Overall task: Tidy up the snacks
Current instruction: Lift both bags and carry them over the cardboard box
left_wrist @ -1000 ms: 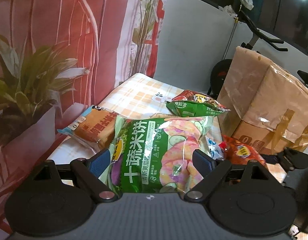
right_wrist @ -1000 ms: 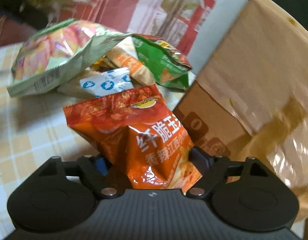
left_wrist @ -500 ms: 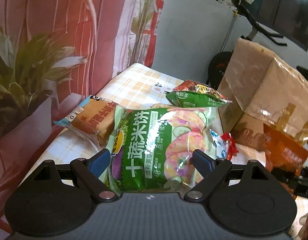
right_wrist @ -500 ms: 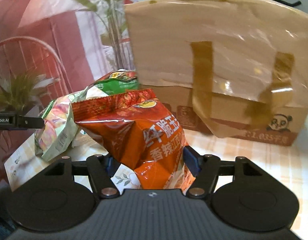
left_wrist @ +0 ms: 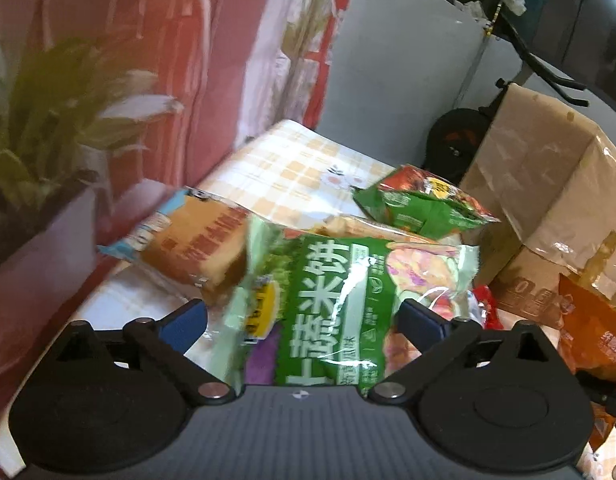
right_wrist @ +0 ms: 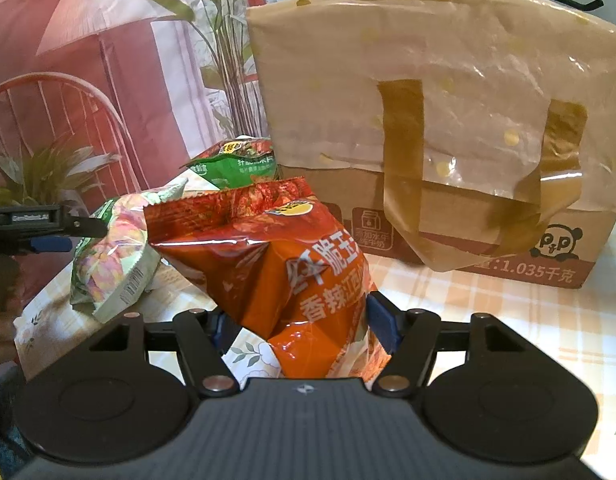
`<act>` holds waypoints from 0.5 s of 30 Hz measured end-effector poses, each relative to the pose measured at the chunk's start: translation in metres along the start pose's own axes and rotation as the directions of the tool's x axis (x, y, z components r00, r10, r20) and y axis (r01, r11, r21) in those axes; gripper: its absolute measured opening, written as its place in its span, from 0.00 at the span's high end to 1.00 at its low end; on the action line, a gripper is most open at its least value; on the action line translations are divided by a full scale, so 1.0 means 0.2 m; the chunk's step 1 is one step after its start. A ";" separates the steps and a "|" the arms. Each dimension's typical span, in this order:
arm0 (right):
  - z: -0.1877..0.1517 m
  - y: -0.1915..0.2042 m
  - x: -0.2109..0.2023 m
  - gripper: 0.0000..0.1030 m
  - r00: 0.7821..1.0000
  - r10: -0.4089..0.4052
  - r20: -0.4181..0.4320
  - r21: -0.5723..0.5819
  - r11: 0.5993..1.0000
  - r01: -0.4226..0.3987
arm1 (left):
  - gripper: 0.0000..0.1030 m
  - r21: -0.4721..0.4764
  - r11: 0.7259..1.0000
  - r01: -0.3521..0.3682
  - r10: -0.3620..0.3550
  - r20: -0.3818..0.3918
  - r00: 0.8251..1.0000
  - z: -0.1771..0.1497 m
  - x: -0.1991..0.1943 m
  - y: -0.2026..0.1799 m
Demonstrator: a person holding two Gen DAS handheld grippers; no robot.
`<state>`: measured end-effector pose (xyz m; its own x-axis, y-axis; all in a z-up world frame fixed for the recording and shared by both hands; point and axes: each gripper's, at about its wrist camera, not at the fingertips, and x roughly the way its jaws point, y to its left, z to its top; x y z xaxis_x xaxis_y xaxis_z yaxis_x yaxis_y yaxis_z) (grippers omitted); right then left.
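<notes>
**Left tongs let go of the rice-cracker bag; right tongs hold the orange bag aloft**

The left gripper (left_wrist: 301, 322) has just been opening: its blue pads now stand wide, clear of the green rice-cracker bag (left_wrist: 340, 304) that lies between them, whereas a second ago they pinched its sides. The bag now rests lower on the checked tablecloth (left_wrist: 308, 168), leaning on the wrapped toast loaf (left_wrist: 187, 244) at its left. Beyond lies a smaller green-and-red chip bag (left_wrist: 420, 204), near the cardboard carton (left_wrist: 548, 208).

The right gripper (right_wrist: 301, 322) squeezes the lower part of an orange spicy corn-snack bag (right_wrist: 267, 256), its jaws narrowed over the past second. The bag is held off the table in front of the beige tote (right_wrist: 448, 100) draped over the carton (right_wrist: 508, 248); a second ago it sat among the other snacks. The view has swung level, facing the tote square on.
</notes>
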<state>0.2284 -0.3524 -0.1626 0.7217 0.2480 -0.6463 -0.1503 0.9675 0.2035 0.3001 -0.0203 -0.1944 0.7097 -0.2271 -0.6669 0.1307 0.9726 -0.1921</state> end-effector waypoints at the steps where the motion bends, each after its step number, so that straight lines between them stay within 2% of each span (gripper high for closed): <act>1: 0.00 0.00 0.00 0.34 1.000 0.001 -0.001 -0.001 1.000 -0.001 | 0.00 -0.007 1.000 0.023 -0.023 -0.007 1.000 0.00 0.02 0.00; 4: 0.00 0.00 0.00 0.34 1.000 0.004 -0.005 -0.004 1.000 -0.004 | 0.00 -0.013 0.998 0.067 -0.068 -0.041 0.997 -0.02 0.07 -0.02; 7: 0.00 0.01 0.00 0.34 1.000 0.004 -0.008 -0.008 1.000 -0.004 | 0.00 0.005 0.998 0.066 -0.065 -0.018 0.998 -0.04 0.09 -0.03; 15: 0.00 0.02 0.00 0.34 1.000 0.005 -0.010 -0.010 1.000 -0.005 | 0.00 -0.024 0.995 0.092 -0.093 -0.022 0.995 -0.02 0.08 0.04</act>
<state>0.2275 -0.3493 -0.1615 0.7145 0.2531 -0.6522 -0.1606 0.9667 0.1992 0.3097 -0.0168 -0.2100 0.6791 -0.3175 -0.6618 0.1788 0.9460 -0.2704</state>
